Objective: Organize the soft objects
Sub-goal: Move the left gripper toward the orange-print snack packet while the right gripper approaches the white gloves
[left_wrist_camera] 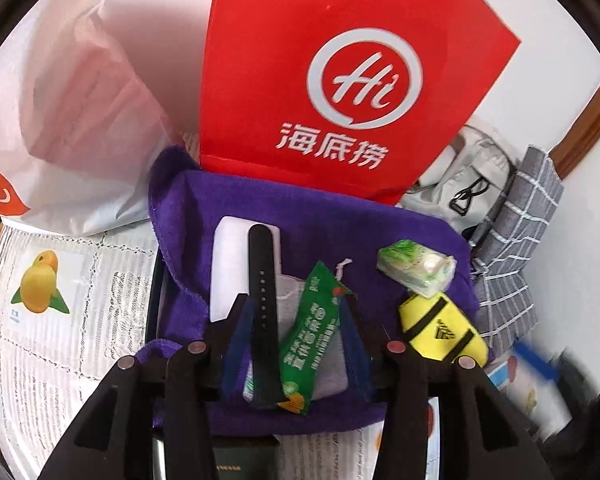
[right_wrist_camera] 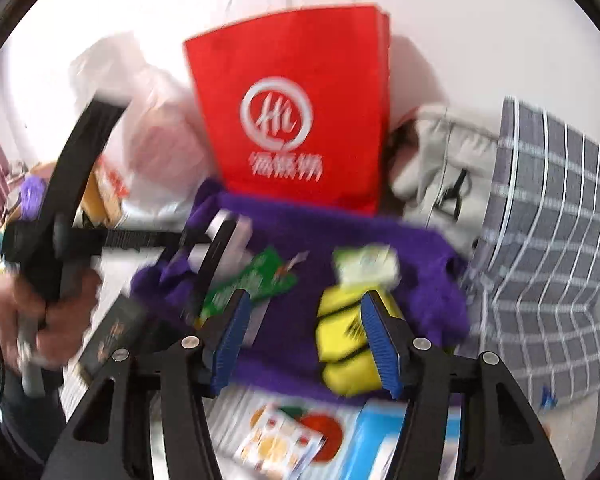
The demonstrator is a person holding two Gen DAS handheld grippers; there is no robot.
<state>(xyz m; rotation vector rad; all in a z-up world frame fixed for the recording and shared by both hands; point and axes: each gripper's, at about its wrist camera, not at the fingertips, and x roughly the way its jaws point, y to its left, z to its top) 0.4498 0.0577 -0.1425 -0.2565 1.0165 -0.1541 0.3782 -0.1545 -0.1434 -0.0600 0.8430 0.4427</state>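
Both grippers' jaws apparently apart.

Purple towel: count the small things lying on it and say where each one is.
5. White box at the towel's left, black strap across it, green packet in the middle, tissue pack at the right, yellow pouch below that. The tongs may hide more.

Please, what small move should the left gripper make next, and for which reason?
Probably it should close and lift. The left gripper is open, and the black watch strap and the green sachet lie between its fingers on the purple towel. Which one it would catch, I cannot tell; centring on one first may be safer.
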